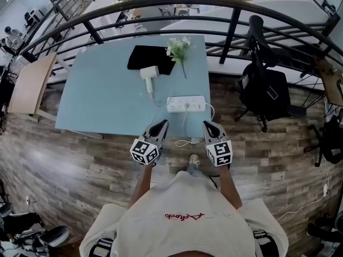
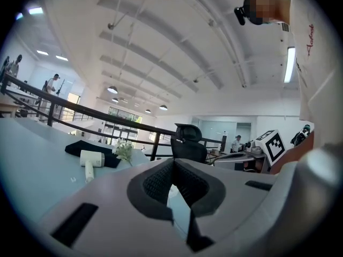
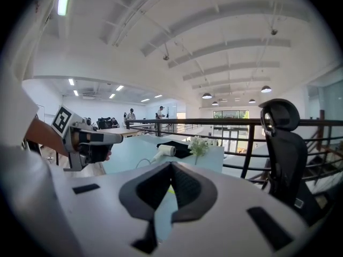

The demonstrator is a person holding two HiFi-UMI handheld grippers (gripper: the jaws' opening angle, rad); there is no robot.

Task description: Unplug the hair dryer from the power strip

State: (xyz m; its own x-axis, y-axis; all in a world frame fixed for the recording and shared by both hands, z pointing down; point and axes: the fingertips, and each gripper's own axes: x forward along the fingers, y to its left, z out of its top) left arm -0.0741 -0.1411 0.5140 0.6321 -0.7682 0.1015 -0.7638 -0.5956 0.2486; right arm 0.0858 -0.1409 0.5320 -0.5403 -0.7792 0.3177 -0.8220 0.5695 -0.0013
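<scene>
Left claw (image 1: 162, 123): the jaws are closed tip to tip, with nothing between the pads. Right claw (image 1: 207, 124): likewise closed and empty. You hold both low over the near edge of the pale blue surface (image 1: 102, 95), pointing across it. The rectangular white power strip (image 1: 186, 104) lies just ahead, between their two lines. This placing probably lets one claw steady the strip while the other takes the plug. Neither claw touches anything yet.

Beyond the strip lies the white hair dryer (image 1: 149, 74), its head against the black cloth (image 1: 151, 58) and its handle toward you. Its thin white cord (image 1: 158, 101) runs to the strip (the plug itself is too small to confirm). Judge the task as not begun. Open a claw before any grip.
</scene>
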